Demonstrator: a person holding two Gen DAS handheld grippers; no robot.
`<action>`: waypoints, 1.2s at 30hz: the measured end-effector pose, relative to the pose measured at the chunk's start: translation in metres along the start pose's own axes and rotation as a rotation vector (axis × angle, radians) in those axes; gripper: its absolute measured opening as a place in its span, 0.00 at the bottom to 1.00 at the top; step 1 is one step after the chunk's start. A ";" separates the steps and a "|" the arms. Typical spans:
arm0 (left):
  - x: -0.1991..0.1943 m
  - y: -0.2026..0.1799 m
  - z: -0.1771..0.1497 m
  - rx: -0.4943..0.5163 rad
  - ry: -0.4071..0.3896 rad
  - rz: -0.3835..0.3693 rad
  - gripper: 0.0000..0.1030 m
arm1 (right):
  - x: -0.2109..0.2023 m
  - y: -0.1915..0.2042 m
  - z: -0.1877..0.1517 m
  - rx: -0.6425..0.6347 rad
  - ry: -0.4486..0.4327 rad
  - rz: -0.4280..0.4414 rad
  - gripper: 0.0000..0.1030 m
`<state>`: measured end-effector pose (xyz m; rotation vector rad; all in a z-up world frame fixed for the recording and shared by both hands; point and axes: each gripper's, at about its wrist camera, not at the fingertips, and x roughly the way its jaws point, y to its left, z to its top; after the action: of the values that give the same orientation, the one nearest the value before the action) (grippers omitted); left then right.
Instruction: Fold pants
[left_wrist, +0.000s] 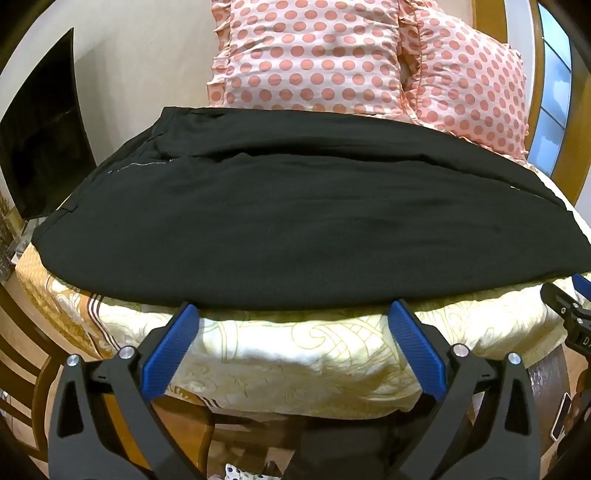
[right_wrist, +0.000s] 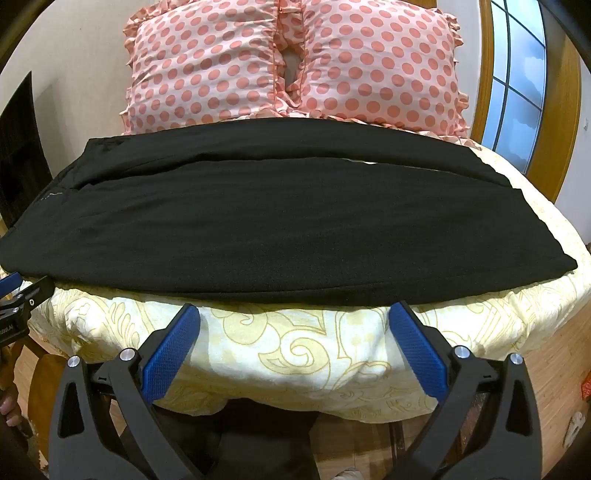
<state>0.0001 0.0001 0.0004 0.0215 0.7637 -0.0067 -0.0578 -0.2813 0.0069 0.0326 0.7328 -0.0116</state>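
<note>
1. Left wrist view: pants (left_wrist: 266, 206) lie flat across the bed (left_wrist: 295, 350), spread ready for folding.
2. Left claw (left_wrist: 293, 308) and right claw (right_wrist: 293, 308) gape wide, empty, poised at the near hem.

Your pants (left_wrist: 258, 221) were plain black. Your gripper pads (right_wrist: 417, 350) were blue, ribbed, on black frames. Bedcover (right_wrist: 295, 350) was cream with yellow-gold scrollwork. Pillows (right_wrist: 207, 62) were pale pink with salmon polka dots. Window frame (right_wrist: 487, 74) was wood-brown.
</note>
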 end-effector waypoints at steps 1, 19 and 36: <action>0.000 0.000 0.000 0.006 -0.009 0.001 0.98 | 0.000 0.000 0.000 0.000 -0.001 0.000 0.99; 0.000 0.000 0.000 0.005 -0.008 0.000 0.98 | -0.001 0.000 0.000 0.000 -0.003 0.000 0.99; -0.001 0.000 0.000 0.006 -0.009 0.000 0.98 | -0.002 0.000 0.000 0.000 -0.006 0.000 0.99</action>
<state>-0.0002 -0.0003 0.0008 0.0270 0.7548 -0.0086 -0.0587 -0.2812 0.0083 0.0321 0.7272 -0.0117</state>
